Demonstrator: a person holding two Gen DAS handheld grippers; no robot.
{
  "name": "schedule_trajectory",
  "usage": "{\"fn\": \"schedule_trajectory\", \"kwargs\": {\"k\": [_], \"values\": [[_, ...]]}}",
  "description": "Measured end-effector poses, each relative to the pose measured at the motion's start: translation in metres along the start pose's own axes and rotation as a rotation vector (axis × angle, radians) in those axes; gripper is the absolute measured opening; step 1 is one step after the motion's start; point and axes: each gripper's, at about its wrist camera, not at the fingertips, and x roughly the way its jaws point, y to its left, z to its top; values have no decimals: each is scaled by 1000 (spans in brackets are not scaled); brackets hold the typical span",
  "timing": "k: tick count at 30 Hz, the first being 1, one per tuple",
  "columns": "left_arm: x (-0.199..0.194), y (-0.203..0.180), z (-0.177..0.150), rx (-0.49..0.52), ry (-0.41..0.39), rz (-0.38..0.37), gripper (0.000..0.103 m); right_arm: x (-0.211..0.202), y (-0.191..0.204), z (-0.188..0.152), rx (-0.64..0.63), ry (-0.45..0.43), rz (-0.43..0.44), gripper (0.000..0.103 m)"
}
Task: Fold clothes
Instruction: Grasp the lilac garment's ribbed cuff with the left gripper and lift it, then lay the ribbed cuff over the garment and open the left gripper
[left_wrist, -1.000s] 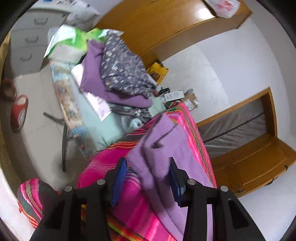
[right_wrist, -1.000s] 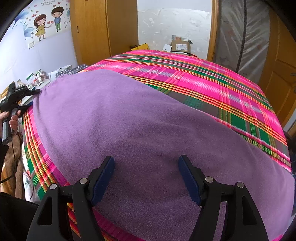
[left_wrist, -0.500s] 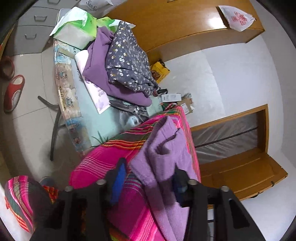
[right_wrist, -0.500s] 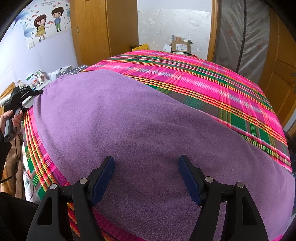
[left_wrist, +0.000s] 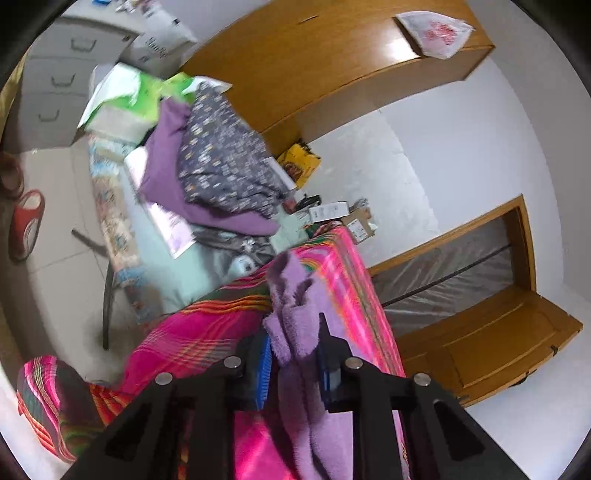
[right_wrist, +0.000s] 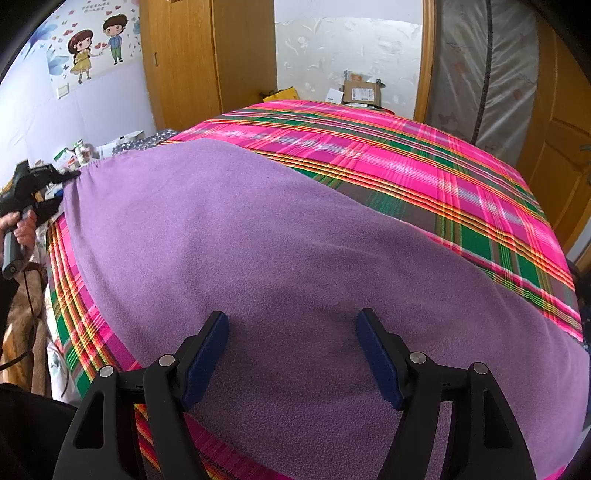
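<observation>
L tool (left_wrist: 293, 363) pinches a bunched corner of the purple fleece (right_wrist: 280, 280), which lies spread flat on the plaid bed (right_wrist: 424, 162), prob. to lift that edge for a fold; R tool (right_wrist: 291, 354) hovers spread wide above fleece, gripping nothing.

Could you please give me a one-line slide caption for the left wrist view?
Left gripper shut on a bunched corner of the purple fleece garment over the pink plaid bedspread.

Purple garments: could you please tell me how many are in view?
2: a purple fleece garment spread on the pink plaid bedcover, and a darker purple garment under the grey floral one. More may be hidden.
</observation>
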Motion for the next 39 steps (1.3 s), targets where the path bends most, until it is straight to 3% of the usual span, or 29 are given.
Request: {"fn": "schedule_trajectory", "kwargs": {"k": [11,20,32,39], "values": [[-8,-82,3,156,-6,-100,20,-8,-7,8,66,-11,61,74],[2,-166,-20,322,53,-252,19,-11,-5,11,78,-23,80,74],[41,-246,-102,514,282,-401,19,-18,-14,9,129,-38,78,74],[73,-256,-172,640,456,-365,19,-24,-31,7,207,-49,62,74]]}}
